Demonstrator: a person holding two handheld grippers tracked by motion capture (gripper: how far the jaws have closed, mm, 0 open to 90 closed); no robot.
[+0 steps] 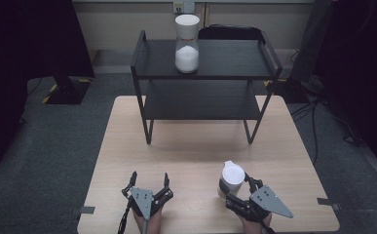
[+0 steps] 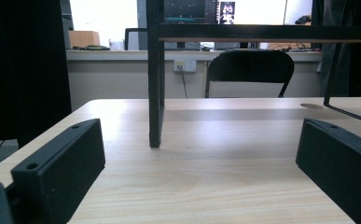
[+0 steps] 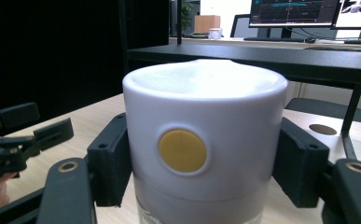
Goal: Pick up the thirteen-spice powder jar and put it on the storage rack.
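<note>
A white-lidded jar (image 1: pixel 232 174) with a round yellow spot (image 3: pixel 182 150) on its lid is at the front right of the wooden table (image 1: pixel 196 151). My right gripper (image 1: pixel 235 183) is shut on it, one black jaw on each side of the lid. In the right gripper view the jar (image 3: pixel 205 107) stands upright between the jaws. My left gripper (image 1: pixel 150 177) rests near the table's front edge, left of the jar, open with nothing between its jaws (image 2: pixel 201 140). A second white-lidded jar (image 1: pixel 187 44) holding white powder stands on the top of a black two-level shelf (image 1: pixel 235 73).
The black shelf's front legs (image 2: pixel 155 93) stand mid-table, with bare wood between them and the grippers. A black chair (image 2: pixel 250 70) sits behind the table. Dark curtains (image 1: pixel 25 44) hang at both sides, and cables (image 1: pixel 317 112) lie on the floor at the right.
</note>
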